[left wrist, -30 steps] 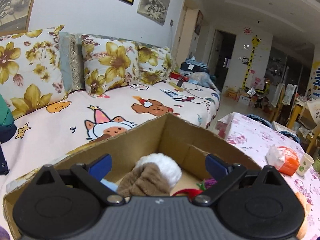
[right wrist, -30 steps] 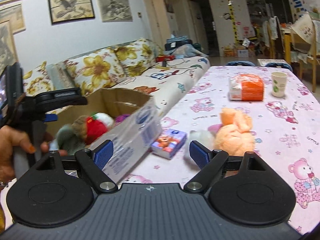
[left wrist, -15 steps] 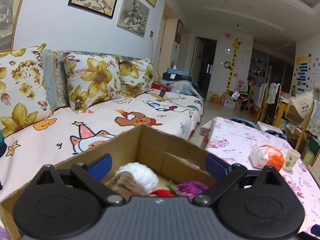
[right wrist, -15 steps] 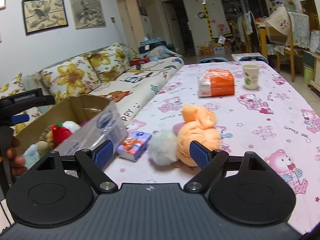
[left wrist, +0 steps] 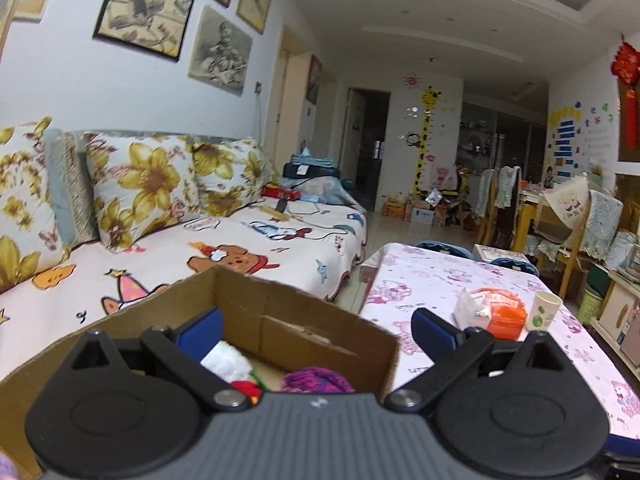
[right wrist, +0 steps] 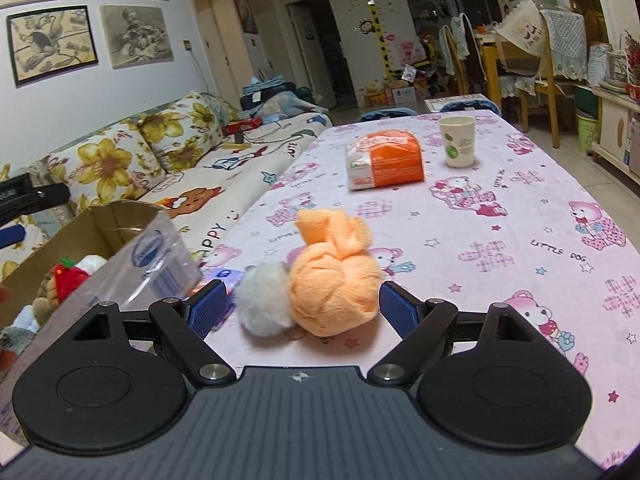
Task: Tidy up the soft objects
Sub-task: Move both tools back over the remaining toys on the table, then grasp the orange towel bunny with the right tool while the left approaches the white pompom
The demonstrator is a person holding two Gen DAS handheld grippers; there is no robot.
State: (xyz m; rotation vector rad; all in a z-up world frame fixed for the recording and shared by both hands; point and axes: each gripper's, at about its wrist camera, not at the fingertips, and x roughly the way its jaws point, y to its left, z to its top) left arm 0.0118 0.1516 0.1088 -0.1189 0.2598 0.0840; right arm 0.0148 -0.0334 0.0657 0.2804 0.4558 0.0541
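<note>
An orange knotted cloth bundle point(right wrist: 334, 280) and a white fluffy ball point(right wrist: 264, 304) lie on the pink tablecloth point(right wrist: 500, 240). My right gripper point(right wrist: 302, 306) is open, its fingers on either side of the two, low over the table. A cardboard box point(left wrist: 304, 330) holds soft toys: a white one point(left wrist: 224, 362), a red one point(left wrist: 248, 388) and a purple one point(left wrist: 316, 380). The box also shows at the left in the right wrist view point(right wrist: 80, 236). My left gripper point(left wrist: 316, 332) is open and empty above the box.
A clear plastic pack point(right wrist: 160, 264) leans on the box's near side, a small blue pack point(right wrist: 226, 280) beside it. An orange-and-white tissue pack point(right wrist: 386, 160) and a paper cup point(right wrist: 458, 142) stand farther along the table. A sofa with flowered cushions point(left wrist: 152, 184) is left.
My right gripper has moved right and forward until the orange bundle and white ball sit between its fingers. My left gripper has tilted up and right over the box.
</note>
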